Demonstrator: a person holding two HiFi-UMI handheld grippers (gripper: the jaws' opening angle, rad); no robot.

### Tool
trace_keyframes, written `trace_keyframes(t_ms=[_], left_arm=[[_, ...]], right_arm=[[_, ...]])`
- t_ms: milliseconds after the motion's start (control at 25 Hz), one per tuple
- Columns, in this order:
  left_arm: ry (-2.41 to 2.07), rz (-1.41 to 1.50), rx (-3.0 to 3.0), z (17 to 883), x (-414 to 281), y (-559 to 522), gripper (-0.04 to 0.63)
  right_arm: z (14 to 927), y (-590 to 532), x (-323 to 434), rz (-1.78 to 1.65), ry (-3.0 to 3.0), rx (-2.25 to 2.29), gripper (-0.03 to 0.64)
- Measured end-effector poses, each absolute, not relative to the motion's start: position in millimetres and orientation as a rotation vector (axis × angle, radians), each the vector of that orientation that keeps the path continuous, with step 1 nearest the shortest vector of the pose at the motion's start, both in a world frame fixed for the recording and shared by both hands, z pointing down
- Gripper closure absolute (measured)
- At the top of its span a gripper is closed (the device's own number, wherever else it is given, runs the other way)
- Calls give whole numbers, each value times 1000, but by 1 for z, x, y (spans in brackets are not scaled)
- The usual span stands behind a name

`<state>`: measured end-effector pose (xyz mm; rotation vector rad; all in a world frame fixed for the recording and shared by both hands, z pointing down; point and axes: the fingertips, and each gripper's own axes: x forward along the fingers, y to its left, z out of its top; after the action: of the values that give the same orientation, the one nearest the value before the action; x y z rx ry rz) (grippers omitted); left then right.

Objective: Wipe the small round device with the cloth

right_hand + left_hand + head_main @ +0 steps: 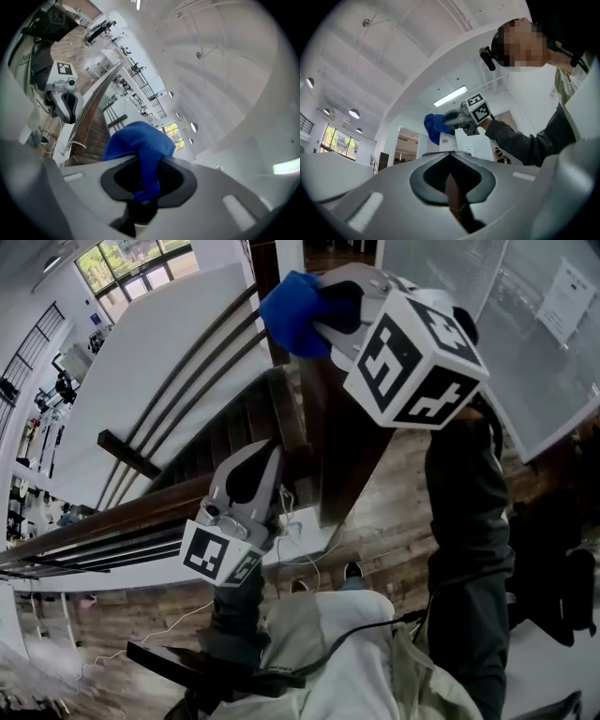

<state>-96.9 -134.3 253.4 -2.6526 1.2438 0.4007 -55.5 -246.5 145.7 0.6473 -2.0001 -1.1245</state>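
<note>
— What takes up most of the view?
— A wooden staircase [234, 432]. The right hand-held gripper [323, 310] is held high; the left hand-held gripper [262, 457] is lower, jaws pressed together on nothing.
— And the cloth?
— The blue cloth [289, 310] is pinched in the right one.
— The device?
— Possibly the white labelled object [449, 143] just beside the cloth; it is too small to tell.

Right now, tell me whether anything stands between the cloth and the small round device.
Nothing visible does. In the left gripper view, the blue cloth, clamped in the right tool, appears pressed against the white device's upper left side.
</note>
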Motion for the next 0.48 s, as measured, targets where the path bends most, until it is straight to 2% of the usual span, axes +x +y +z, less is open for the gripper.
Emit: trace_keyframes(t_ms=[280,480], left_arm=[[1223,402,-2665,252,-86,-131,597],[1227,401,-2671,252,-87,-134,597]], right_arm=[[171,-224,-61,-1280,-1782,602,537],[204,-211,-48,-1216,-1784,602,537]])
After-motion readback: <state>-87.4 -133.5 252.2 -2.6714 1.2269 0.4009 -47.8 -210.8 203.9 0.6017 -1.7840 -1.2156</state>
